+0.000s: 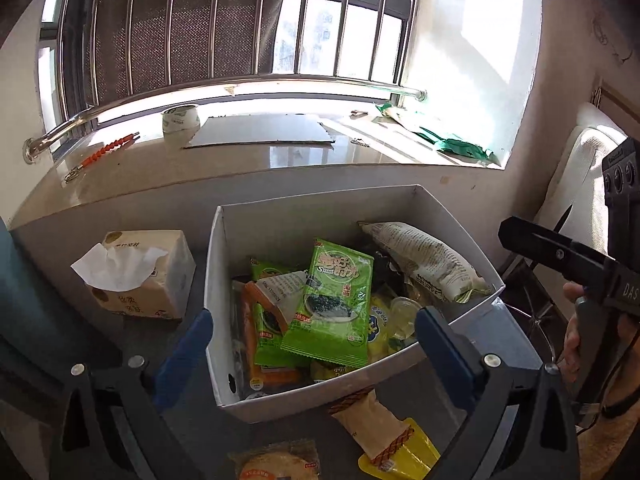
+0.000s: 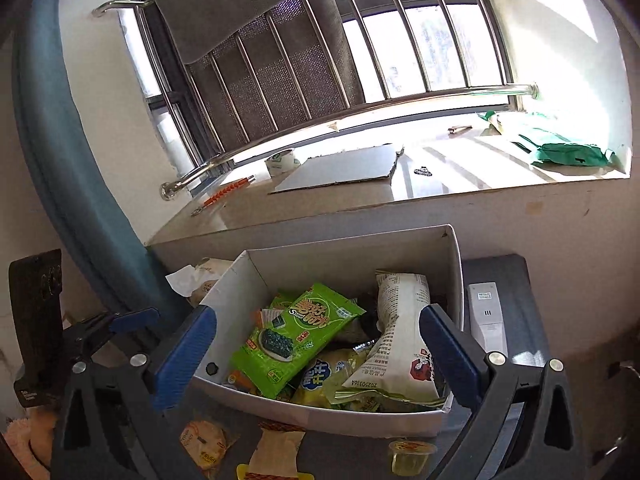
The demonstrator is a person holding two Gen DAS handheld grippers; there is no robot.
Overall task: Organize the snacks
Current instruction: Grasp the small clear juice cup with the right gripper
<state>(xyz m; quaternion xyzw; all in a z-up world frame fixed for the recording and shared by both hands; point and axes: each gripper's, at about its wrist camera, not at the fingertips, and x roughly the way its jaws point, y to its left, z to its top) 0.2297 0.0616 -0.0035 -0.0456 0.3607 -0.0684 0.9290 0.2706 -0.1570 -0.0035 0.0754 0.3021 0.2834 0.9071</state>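
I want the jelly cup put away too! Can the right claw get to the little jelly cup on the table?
Probably yes. The jelly cup sits alone on the table, just outside the white box, nothing covering it. The right claw is wide open, empty and just above it.

White box point(image 1: 280, 220) holds a bright green seaweed packet point(image 1: 334, 300), an orange packet point(image 1: 256, 344) and a white print-covered bag point(image 1: 424, 260); gripper pads point(image 1: 444, 344) are blue.

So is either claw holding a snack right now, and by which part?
Neither. The left claw and right claw both stand open and empty before the white box.
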